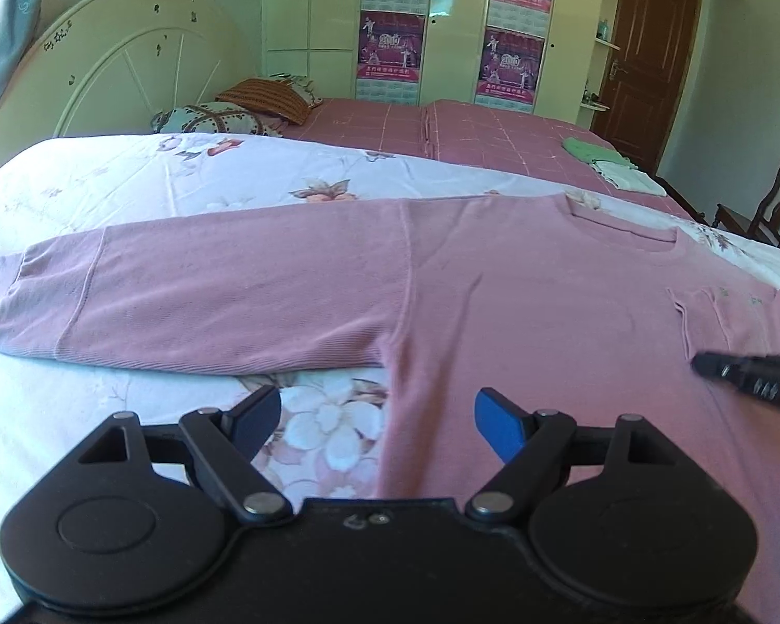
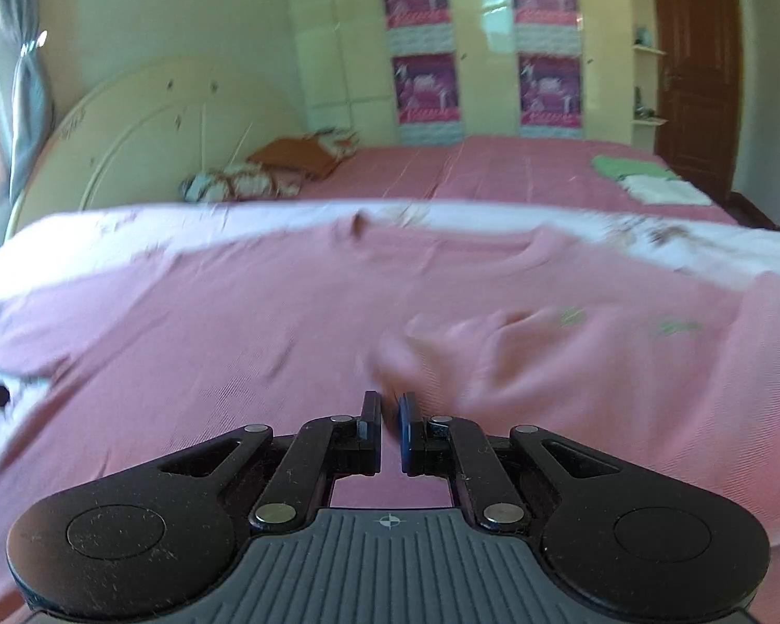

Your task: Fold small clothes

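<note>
1. Left wrist view: sharp, shows pink ribbed long-sleeve knit top (image 1: 494, 286) flat on the white floral bedsheet (image 1: 130, 177), one sleeve stretched out left.
2. Right wrist view: motion-blurred, shows a bunched fold of that top (image 2: 442, 343) instead.
3. Left gripper (image 1: 377, 424): spread wide, holding nothing, over the top's edge.
4. Right gripper (image 2: 388, 411): nearly closed, seemingly pinching that fold; too blurry to be sure.

A pink long-sleeved top (image 1: 520, 312) lies flat, front up, across the floral sheet (image 1: 130, 182) near the bed's near edge. One sleeve stretches straight out to the left; the other sleeve's cuff is folded in over the chest. Round neckline faces the far side.
</note>
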The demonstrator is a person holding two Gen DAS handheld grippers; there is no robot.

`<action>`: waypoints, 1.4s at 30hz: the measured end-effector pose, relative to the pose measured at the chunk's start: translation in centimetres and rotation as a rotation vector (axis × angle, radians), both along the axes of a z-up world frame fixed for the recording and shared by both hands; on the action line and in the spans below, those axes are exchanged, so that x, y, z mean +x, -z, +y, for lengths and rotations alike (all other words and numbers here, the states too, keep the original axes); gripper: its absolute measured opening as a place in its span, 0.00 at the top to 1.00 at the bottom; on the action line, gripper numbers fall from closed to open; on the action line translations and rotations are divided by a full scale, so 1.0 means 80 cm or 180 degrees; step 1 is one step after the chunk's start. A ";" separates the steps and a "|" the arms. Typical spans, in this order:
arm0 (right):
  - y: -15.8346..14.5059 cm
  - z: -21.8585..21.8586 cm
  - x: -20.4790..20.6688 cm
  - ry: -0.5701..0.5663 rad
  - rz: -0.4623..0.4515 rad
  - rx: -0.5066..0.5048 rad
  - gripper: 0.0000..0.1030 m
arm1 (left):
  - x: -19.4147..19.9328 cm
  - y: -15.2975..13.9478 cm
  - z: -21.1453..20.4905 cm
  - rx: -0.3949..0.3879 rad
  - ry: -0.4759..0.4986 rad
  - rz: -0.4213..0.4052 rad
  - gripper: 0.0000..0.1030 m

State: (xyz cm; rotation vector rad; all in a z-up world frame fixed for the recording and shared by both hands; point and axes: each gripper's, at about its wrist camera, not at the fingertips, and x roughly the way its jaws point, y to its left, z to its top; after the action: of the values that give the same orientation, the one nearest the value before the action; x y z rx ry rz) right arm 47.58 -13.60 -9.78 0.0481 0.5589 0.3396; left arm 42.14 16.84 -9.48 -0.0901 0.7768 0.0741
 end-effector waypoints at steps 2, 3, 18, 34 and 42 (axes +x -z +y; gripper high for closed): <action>0.011 0.021 0.004 -0.0010 -0.0016 -0.0209 0.85 | 0.005 -0.001 0.002 -0.0082 0.0036 -0.0038 0.22; 0.010 0.024 -0.010 -0.0009 -0.0128 -0.0237 0.66 | 0.009 -0.003 -0.002 -0.0166 0.0089 -0.0071 0.23; -0.039 -0.183 -0.077 0.1449 -0.0091 0.0451 0.58 | 0.176 0.065 -0.235 -0.0974 0.1343 0.0375 0.54; -0.042 -0.288 -0.119 0.1725 0.0167 0.1708 0.58 | 0.140 0.008 -0.152 -0.0823 0.1024 -0.0274 0.93; -0.014 -0.300 -0.077 0.1500 0.0543 0.2805 0.58 | 0.139 0.026 -0.147 -0.0844 0.1000 -0.0131 0.93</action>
State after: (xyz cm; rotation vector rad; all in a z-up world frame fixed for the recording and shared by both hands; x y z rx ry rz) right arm 41.41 -37.63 -8.65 1.0505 0.5121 0.0976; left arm 53.27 5.06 -11.57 -0.2191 0.7486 -0.3287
